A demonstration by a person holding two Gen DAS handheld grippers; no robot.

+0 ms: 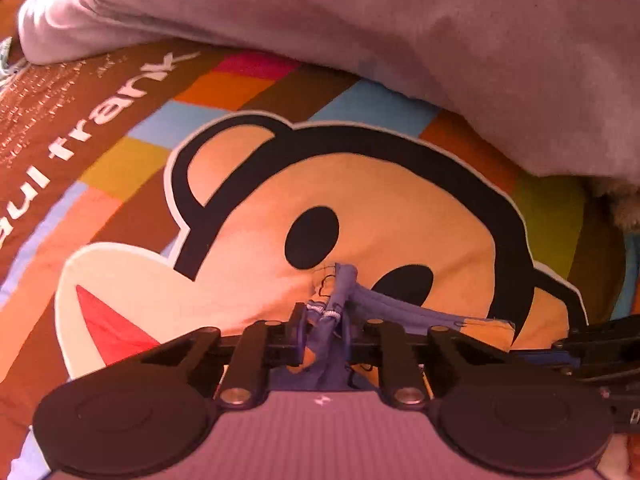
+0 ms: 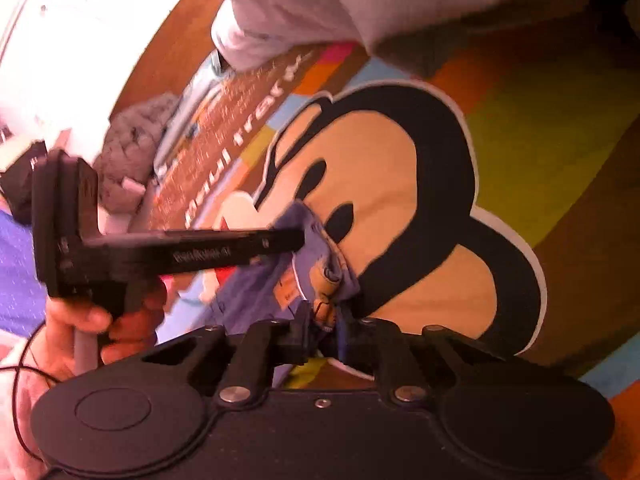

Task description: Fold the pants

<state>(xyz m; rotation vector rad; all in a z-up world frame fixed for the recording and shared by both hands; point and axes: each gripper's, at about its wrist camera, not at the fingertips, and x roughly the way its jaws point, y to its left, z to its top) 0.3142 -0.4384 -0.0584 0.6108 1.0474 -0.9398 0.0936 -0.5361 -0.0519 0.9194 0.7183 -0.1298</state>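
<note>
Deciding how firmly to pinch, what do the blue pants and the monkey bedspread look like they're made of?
Pants: thin, soft woven fabric, probably cotton, matte; it bunches into tight folds with visible stitching. Bedspread: smooth printed cloth, matte, lying flat with slight wrinkles.

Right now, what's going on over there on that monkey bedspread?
A person is working on a small pair of blue pants with two handheld grippers. The left gripper and the right gripper are each pinched shut on bunched blue fabric, holding it just above the monkey bedspread. A grey blanket lies behind. No fold is finished yet.
</note>
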